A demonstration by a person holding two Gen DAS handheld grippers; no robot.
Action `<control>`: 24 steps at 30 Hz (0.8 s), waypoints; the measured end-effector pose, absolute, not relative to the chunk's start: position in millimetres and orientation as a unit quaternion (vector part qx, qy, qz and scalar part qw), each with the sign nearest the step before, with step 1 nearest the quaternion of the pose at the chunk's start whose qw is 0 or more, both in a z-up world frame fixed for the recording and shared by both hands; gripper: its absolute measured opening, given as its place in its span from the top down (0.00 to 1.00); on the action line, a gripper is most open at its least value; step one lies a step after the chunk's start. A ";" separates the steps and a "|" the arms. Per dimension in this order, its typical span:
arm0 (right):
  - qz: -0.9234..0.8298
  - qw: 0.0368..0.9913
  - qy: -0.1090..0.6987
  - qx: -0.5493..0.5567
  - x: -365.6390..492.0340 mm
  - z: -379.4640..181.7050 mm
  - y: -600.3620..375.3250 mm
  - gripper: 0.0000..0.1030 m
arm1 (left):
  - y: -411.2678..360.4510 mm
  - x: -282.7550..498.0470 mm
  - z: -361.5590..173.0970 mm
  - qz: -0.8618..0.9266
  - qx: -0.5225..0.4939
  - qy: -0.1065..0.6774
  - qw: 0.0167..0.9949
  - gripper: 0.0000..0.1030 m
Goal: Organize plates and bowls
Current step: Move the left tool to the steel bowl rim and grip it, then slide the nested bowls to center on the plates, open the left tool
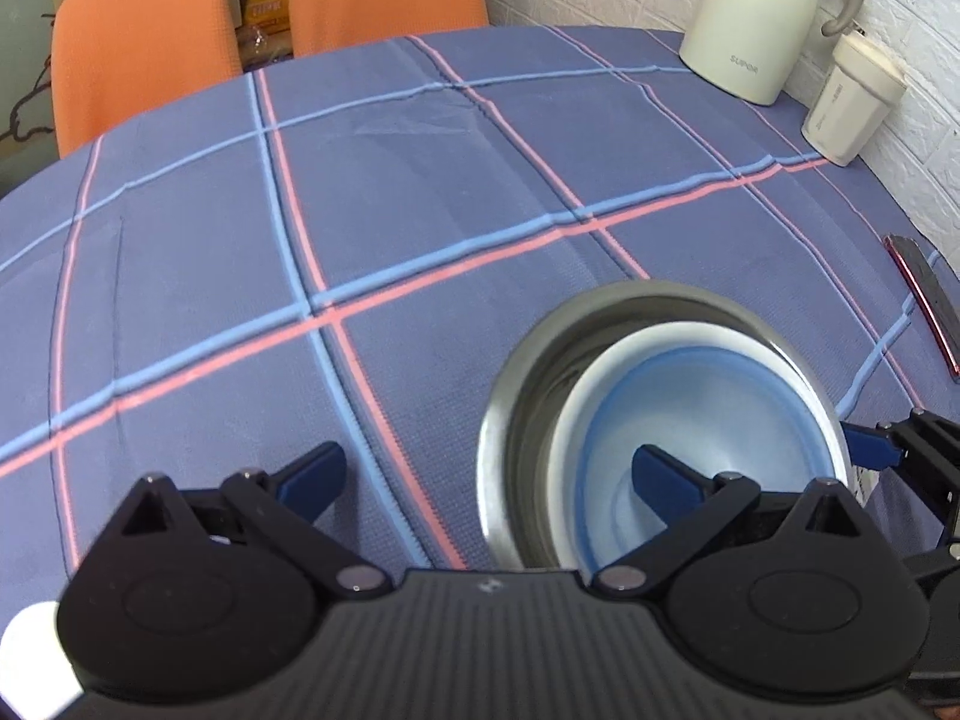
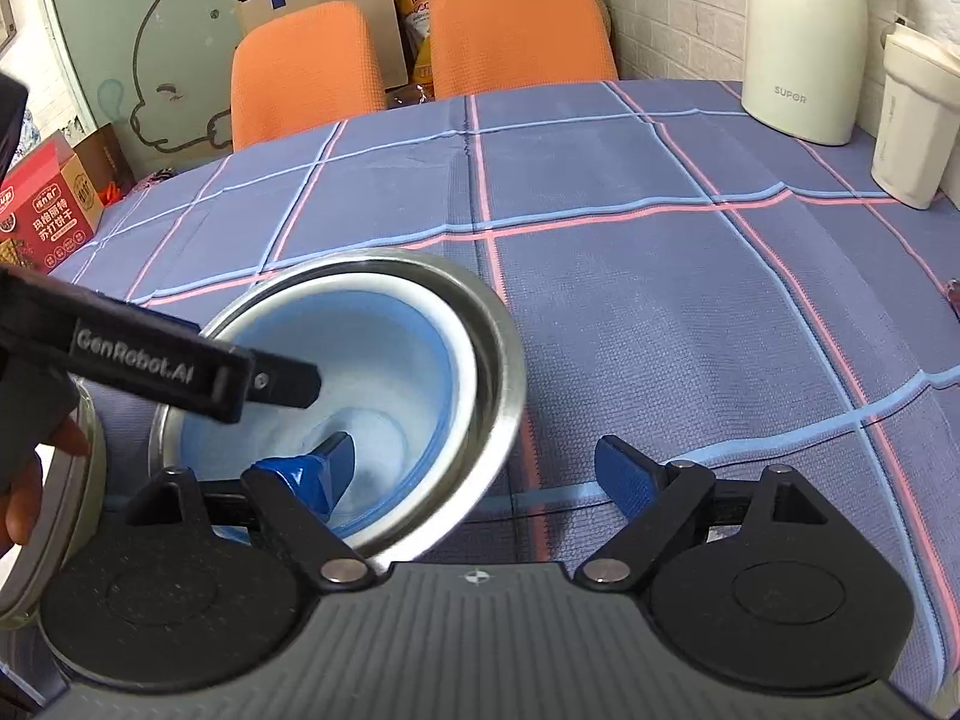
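Two bowls sit nested on the desk (image 1: pixel 420 210): a blue bowl (image 1: pixel 720 396) tilted inside a steel bowl (image 1: pixel 528 372), which rests on the plaid cloth. Left tongs (image 1: pixel 489 477) are spread wide and hold nothing; their right finger (image 1: pixel 666 474) reaches over the blue bowl's hollow, while the other finger hangs over bare cloth to the steel bowl's left, so the steel rim lies between them. Right tongs (image 2: pixel 474 468) are likewise spread and hold nothing; their left finger (image 2: pixel 333 468) dips into the blue bowl (image 2: pixel 360 372), the other finger is over cloth to the right, with the near wall of the steel bowl (image 2: pixel 498 372) between. A kettle (image 1: pixel 756 18) and a cup (image 1: pixel 852 102) stand well apart at the far corner.
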State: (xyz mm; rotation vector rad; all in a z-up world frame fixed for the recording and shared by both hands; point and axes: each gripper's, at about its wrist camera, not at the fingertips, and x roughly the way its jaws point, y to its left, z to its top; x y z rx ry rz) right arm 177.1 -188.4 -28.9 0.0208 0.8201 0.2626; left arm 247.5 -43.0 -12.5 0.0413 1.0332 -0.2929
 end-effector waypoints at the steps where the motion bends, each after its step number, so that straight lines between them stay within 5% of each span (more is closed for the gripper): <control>1: 0.133 0.908 0.398 0.009 176.3 -28.9 -186.3 0.28 | -43.8 247.3 -13.3 -0.140 0.020 0.494 0.858 0.02; 16: 0.192 0.896 0.401 0.028 173.8 -27.9 -171.7 0.28 | -56.7 248.0 -13.5 -0.165 0.033 0.488 0.857 0.16; 20: 0.194 0.898 0.394 0.028 175.5 -27.5 -168.1 0.27 | -62.5 243.9 -7.3 -0.196 0.027 0.487 0.850 0.45; 24: 0.182 0.902 0.391 0.018 173.7 -26.3 -161.6 0.27 | -59.4 248.4 -4.9 -0.191 0.004 0.504 0.842 0.49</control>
